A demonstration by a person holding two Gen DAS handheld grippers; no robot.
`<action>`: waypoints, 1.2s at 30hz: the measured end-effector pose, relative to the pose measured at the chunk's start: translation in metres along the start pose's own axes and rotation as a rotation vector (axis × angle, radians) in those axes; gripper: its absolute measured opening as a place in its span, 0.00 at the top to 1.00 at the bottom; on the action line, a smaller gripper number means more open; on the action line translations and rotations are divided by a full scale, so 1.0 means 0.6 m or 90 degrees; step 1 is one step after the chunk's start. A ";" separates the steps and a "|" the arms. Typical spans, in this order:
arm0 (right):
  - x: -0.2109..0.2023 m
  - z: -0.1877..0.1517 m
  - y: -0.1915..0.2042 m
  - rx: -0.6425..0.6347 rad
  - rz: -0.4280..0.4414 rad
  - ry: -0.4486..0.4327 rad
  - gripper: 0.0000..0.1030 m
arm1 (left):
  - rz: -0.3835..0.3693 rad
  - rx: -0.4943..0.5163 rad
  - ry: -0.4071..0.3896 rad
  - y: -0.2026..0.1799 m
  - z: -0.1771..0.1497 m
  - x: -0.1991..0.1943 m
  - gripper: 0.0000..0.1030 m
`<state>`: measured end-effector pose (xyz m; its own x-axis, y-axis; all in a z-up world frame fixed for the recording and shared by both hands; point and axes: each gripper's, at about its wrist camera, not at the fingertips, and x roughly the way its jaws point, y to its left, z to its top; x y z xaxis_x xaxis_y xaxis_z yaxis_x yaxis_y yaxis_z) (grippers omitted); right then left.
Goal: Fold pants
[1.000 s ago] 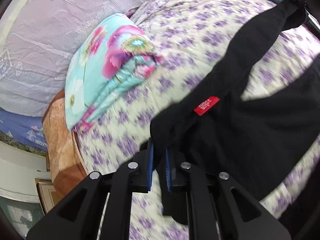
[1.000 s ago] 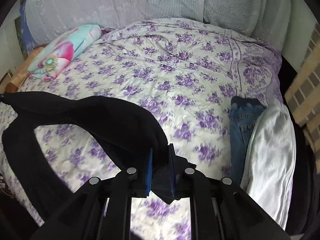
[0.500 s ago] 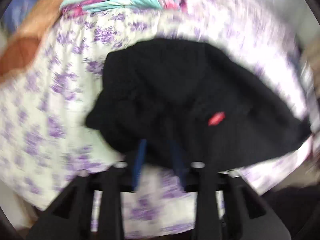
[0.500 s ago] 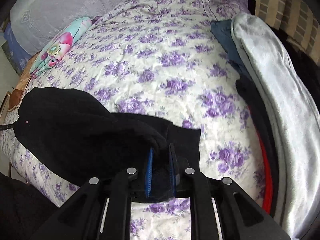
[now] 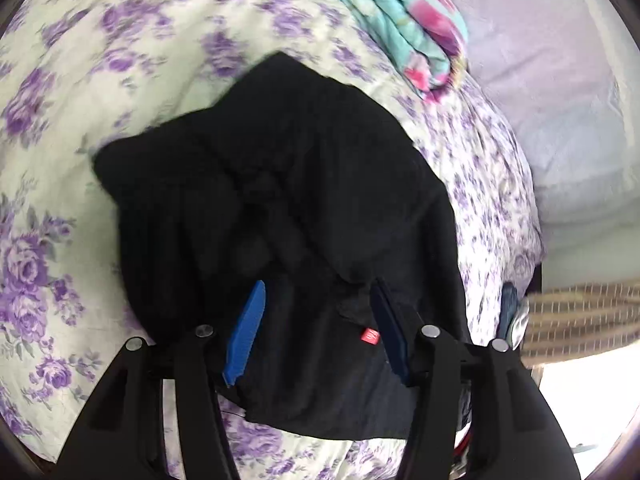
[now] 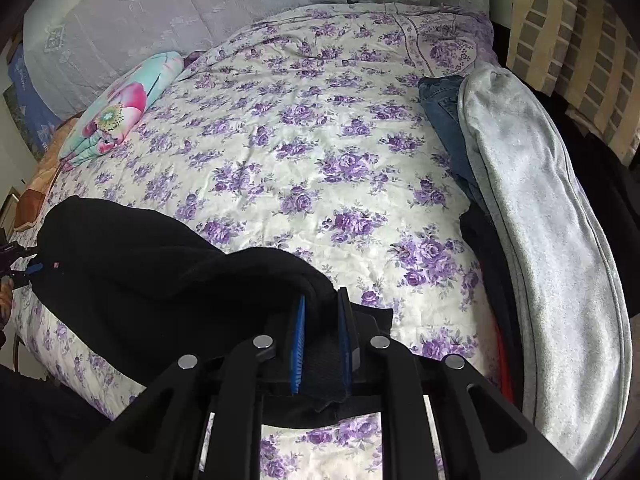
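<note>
The floral bedspread [image 6: 320,152] is filling most of both views, and the black pants [image 5: 280,208] are lying on it in a folded heap: centre of the left wrist view, lower left of the right wrist view. The heap's long axis is running from lower left toward the bottom centre of the right wrist view, one end at each gripper; waist and hems cannot be told apart. The left gripper [image 5: 316,332] is standing with jaws apart over the cloth near the red tag [image 5: 369,336], having just been opening, its blue pads no longer pressing on the fabric. The right gripper [image 6: 322,344] is clamping a thick fold of the pants at the bottom centre. Judged as a lay-down step: the right end is best lowered flat, edges squared, before that grip is let go, lest the fold spring open.
</note>
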<state>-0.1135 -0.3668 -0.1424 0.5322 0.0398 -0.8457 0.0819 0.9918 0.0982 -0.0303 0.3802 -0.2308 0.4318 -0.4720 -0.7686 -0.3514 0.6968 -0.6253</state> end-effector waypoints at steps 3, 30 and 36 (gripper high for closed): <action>0.002 -0.003 0.000 0.005 -0.001 0.008 0.85 | 0.002 -0.006 -0.019 0.005 0.030 0.001 0.48; -0.097 0.106 -0.021 0.054 0.103 -0.107 0.85 | -0.043 0.039 -0.136 -0.128 0.123 -0.127 0.99; -0.124 0.039 -0.001 0.014 0.087 -0.067 0.85 | 0.017 0.099 -0.151 -0.124 0.092 -0.212 0.99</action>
<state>-0.1336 -0.3732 -0.0671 0.6242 0.1602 -0.7646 0.0206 0.9750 0.2210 -0.0131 0.4181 -0.0788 0.6129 -0.3259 -0.7198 -0.2408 0.7905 -0.5631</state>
